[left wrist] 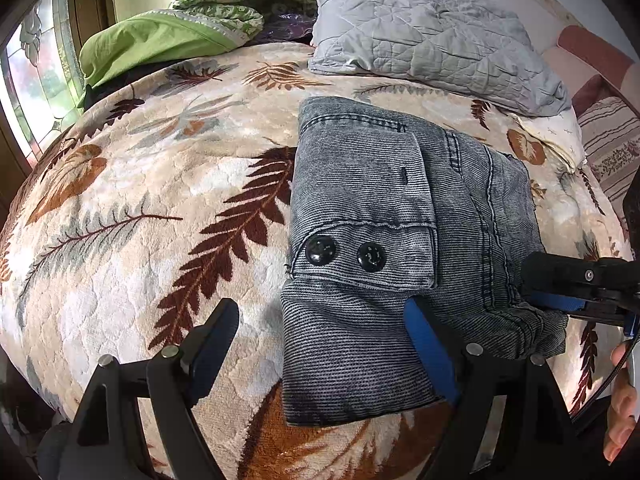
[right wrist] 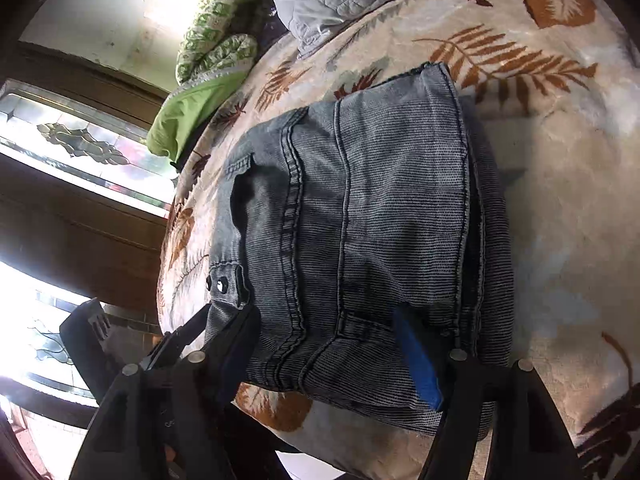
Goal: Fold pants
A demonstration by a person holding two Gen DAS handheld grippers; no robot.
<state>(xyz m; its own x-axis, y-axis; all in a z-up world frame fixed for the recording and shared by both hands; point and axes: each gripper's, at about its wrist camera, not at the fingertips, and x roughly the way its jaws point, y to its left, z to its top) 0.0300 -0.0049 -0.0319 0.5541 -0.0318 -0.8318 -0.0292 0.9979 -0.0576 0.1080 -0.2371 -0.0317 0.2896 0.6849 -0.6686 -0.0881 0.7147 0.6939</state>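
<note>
The grey washed-denim pants (left wrist: 384,240) lie folded into a compact block on the leaf-patterned blanket (left wrist: 140,220); a pocket flap with two black buttons (left wrist: 346,254) faces up. My left gripper (left wrist: 320,320) is open, its right blue-padded finger (left wrist: 428,352) resting on the near edge of the pants, its left finger on the blanket. The right gripper shows in the left wrist view (left wrist: 568,296) at the right edge of the pants. In the right wrist view the pants (right wrist: 380,220) fill the middle and my right gripper (right wrist: 324,344) is open, both fingers over the near edge.
A grey quilted pillow (left wrist: 432,28) and a green bedding pile (left wrist: 168,36) lie at the head of the bed. A striped cushion (left wrist: 612,148) sits at the right. A window (left wrist: 36,68) is at the left. A hand (left wrist: 624,400) shows bottom right.
</note>
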